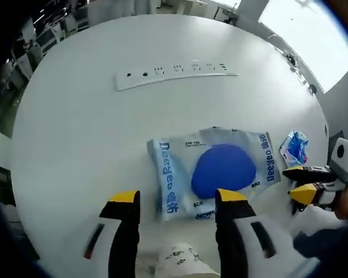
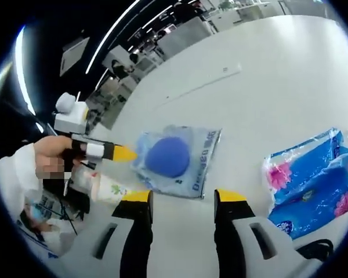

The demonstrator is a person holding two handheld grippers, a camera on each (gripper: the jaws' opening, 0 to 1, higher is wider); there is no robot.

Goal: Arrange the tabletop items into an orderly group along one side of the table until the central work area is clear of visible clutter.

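Note:
A clear Deeyeo bag (image 1: 214,171) with a round blue pad inside lies flat on the white table (image 1: 75,145). My left gripper (image 1: 178,200) hangs open just short of the bag's near edge. A white printed cup (image 1: 180,260) lies low between its jaws. My right gripper (image 1: 296,183) reaches in from the right, open, near a blue tissue pack (image 1: 294,147). In the right gripper view, my right gripper (image 2: 182,200) is open over bare table between the bag (image 2: 174,159) and the tissue pack (image 2: 310,185). The left gripper (image 2: 123,153) points at the bag, above the cup (image 2: 104,186).
A long white power strip (image 1: 174,72) lies across the far part of the table and shows faintly as a power strip (image 2: 203,81) in the right gripper view. A person's hand (image 2: 46,156) holds the left gripper. Office desks stand beyond the table's far edge.

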